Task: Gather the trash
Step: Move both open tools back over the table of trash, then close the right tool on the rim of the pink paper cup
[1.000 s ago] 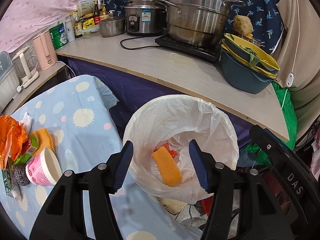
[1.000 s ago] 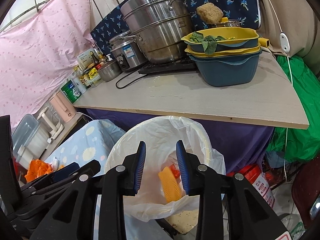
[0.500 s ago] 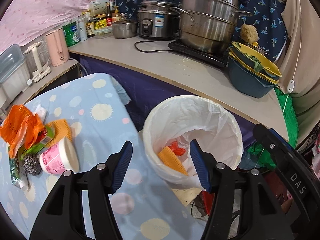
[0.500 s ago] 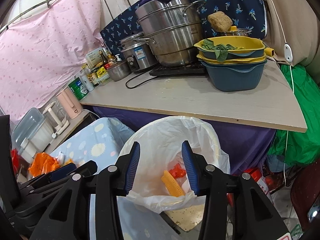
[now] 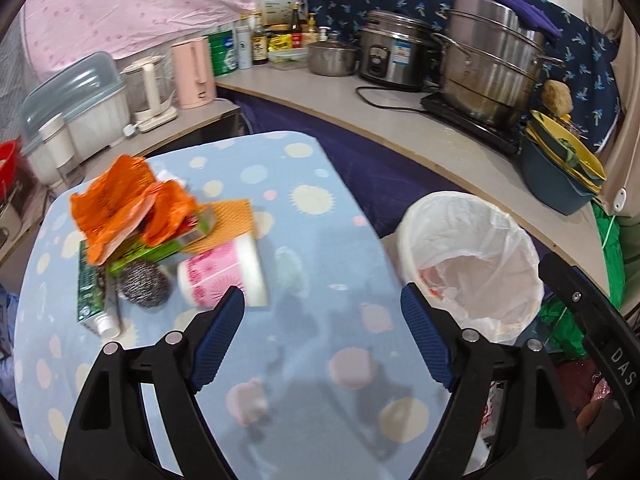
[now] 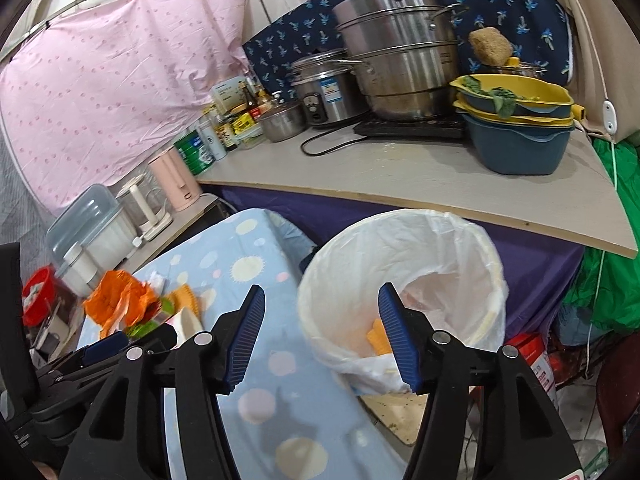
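- The left hand-held gripper point(image 5: 322, 322) hangs above the surface point(image 5: 312, 240), which is covered with a blue dotted cloth. Its jaws are opening and nothing sits between them.
- The right hand-held gripper point(image 6: 322, 332) hangs over the right edge of the surface, next to the bin point(image 6: 400, 292). Its jaws are also opening and hold nothing.
- The trash lies in a heap near the left edge of the surface: a crumpled orange wrapper point(image 5: 124, 204) on top, a green box point(image 5: 148, 254) under it, and a yellow sponge cloth point(image 5: 230, 220) just behind.
- A steel scourer point(image 5: 142, 284) touches the front of the heap, with a pink flowered cup point(image 5: 222, 272) lying on its side just beside it.
- A green tube point(image 5: 90, 300) lies along the left side of the heap, its white cap pointing towards the near edge.
- The bin stands off the right edge of the surface, lined with a white bag. A yellow sponge point(image 6: 378, 336) lies inside it.
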Demonstrator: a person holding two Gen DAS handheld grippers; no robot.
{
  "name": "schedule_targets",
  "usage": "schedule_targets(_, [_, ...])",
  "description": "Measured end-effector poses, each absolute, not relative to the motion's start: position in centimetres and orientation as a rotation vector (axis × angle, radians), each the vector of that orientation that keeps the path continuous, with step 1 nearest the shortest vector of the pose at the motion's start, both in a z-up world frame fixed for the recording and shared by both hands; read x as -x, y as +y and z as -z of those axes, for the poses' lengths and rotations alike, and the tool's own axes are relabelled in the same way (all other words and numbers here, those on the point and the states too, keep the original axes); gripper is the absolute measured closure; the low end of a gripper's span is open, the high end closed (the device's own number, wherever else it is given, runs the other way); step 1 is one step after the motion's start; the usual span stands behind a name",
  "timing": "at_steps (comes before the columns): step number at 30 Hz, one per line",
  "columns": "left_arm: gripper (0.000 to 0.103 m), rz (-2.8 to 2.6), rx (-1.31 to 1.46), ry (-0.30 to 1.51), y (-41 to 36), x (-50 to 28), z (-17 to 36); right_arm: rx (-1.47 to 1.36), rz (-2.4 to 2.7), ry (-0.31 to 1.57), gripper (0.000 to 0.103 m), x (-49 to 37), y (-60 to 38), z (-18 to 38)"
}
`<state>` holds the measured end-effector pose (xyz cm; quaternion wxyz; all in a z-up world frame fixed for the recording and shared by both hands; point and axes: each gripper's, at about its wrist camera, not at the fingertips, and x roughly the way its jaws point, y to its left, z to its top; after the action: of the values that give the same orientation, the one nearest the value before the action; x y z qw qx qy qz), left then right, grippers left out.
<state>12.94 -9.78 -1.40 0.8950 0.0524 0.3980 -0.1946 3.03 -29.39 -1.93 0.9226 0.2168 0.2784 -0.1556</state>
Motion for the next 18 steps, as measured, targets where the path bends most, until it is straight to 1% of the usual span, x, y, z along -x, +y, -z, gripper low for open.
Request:
schedule_targets(3, [0.026,0.372,-0.102,0.830,-7.8,-13.0,1.7,-0.435,0.292,0.585,0.043,-3.6,-27.5,2.1])
schedule_targets(8, [0.025,0.331,-0.084,0.843,-4.6,-13.0,2.2,-0.418,0.249,0.612,0.043,-4.5,-24.5,2.5])
schedule_targets(13, [0.017,0.269,-0.047,0.864,-0.9,-13.2,3.0,-0.395,0.203,0.644,0.043,-5.7,-21.5,3.1])
schedule_targets(18, [0.013,0.180,-0.004,0.885,3.2,-14.2,3.9,-0.369,0.150,0.687,0.042,-7.6,-18.4,4.2])
